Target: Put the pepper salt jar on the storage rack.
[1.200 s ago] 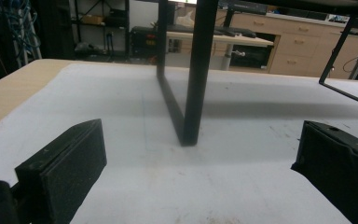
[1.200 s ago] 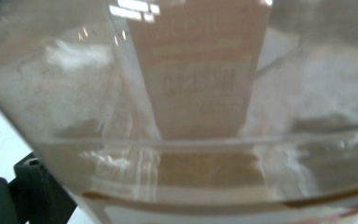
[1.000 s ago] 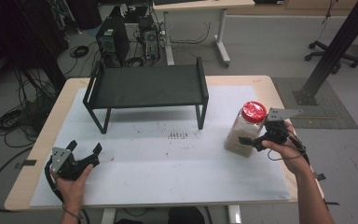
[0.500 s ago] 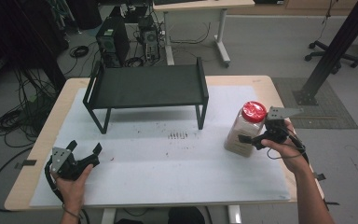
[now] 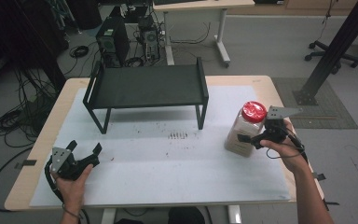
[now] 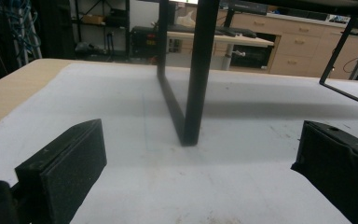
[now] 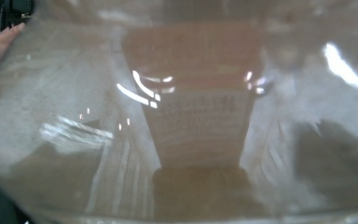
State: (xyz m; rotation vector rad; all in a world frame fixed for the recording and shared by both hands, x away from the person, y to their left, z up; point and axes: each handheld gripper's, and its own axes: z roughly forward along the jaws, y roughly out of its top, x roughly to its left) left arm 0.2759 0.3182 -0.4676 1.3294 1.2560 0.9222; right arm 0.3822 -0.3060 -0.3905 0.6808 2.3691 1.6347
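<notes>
Gripping the jar (image 5: 245,130) with my right gripper (image 5: 256,138), jaws pinching its body low for a stable lift; jar sits upright directly ahead. Left gripper (image 5: 85,154) rests spread, idle, rack (image 5: 147,86) beyond.

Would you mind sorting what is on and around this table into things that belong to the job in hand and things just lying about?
In the job:
- red-lidded jar, upright near the table's right edge
- right hand-held gripper, jaws around the jar
- left hand-held gripper, open and holding nothing

Just about:
- black rack, nothing on it
- computer tower on the floor
- office chair, partly hidden
</notes>
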